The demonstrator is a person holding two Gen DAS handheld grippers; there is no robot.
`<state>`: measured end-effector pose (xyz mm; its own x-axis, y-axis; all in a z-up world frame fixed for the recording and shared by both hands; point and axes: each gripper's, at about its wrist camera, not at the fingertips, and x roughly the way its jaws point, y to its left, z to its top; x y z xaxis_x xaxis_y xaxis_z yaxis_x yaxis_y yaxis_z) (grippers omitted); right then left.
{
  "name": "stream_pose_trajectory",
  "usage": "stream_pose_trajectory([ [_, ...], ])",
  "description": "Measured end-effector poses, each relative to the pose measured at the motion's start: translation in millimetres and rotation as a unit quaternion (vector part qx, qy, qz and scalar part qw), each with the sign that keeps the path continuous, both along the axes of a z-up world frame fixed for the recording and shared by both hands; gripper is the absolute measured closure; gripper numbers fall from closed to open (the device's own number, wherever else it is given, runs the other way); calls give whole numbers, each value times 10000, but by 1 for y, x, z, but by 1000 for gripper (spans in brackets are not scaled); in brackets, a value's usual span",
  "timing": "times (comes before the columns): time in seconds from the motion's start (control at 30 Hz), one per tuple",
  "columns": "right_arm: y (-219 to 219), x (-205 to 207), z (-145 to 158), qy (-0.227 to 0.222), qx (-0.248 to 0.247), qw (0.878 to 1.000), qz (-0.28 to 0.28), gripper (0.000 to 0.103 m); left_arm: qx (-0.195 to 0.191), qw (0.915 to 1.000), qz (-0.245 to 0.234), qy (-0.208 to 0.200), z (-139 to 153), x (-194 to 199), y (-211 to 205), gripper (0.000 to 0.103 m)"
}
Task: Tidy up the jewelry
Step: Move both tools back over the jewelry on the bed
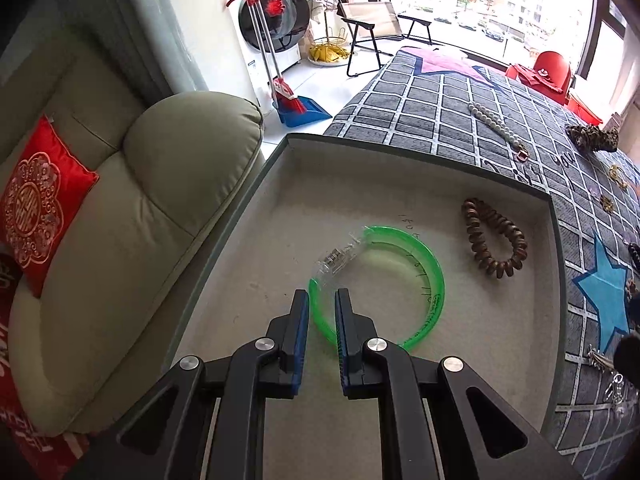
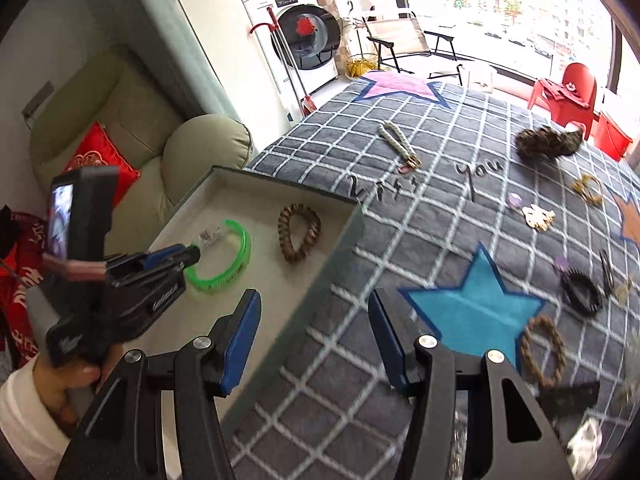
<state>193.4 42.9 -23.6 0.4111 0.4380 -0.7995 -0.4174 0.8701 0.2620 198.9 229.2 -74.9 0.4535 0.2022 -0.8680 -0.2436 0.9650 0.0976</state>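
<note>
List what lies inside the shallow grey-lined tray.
Inside the shallow grey-lined tray: a translucent green plastic bangle, a small clear clip and a brown spiral hair tie. The left tool covers the tray's near floor.

A: The green bangle [image 1: 416, 280] at the frame's centre looks like glossy, translucent plastic; the tray [image 1: 400, 168] under it is matt, felt-like.

B: The spiral hair tie [image 1: 494, 238] looks like shiny brown plastic. The checked blanket [image 2: 400, 208] is soft, fuzzy cloth; the armchair [image 1: 132, 220] at left, smooth leather.
</note>
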Motion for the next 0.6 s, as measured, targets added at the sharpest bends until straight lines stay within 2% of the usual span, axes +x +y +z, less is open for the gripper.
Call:
stream_pose_trajectory([
  [0.17, -17, -23, 3, 15, 41, 10000, -88, 43, -11, 10000, -63, -38, 4, -5, -6, 87],
  [0.27, -29, -37, 5, 41, 65, 9999, -140, 43, 111, 9999, -1, -127, 11, -11, -8, 1],
  [0.3, -33, -42, 7, 40, 82, 9998, -160, 43, 275, 9990, 21, -342, 19, -17, -11, 0],
  [0.4, -46, -56, 10, -3, 134, 9996, -237, 31, 315, 9988, -133, -349, 27, -25, -17, 0],
  [0.5, -58, -70, 12, -10, 157, 9994, -306, 30, 388, 9983, -177, -409, 38, -36, -24, 0],
  [0.6, -71, -83, 13, 1, 162, 9991, -387, 23, 432, 9975, -276, -496, 48, -51, -37, 0],
])
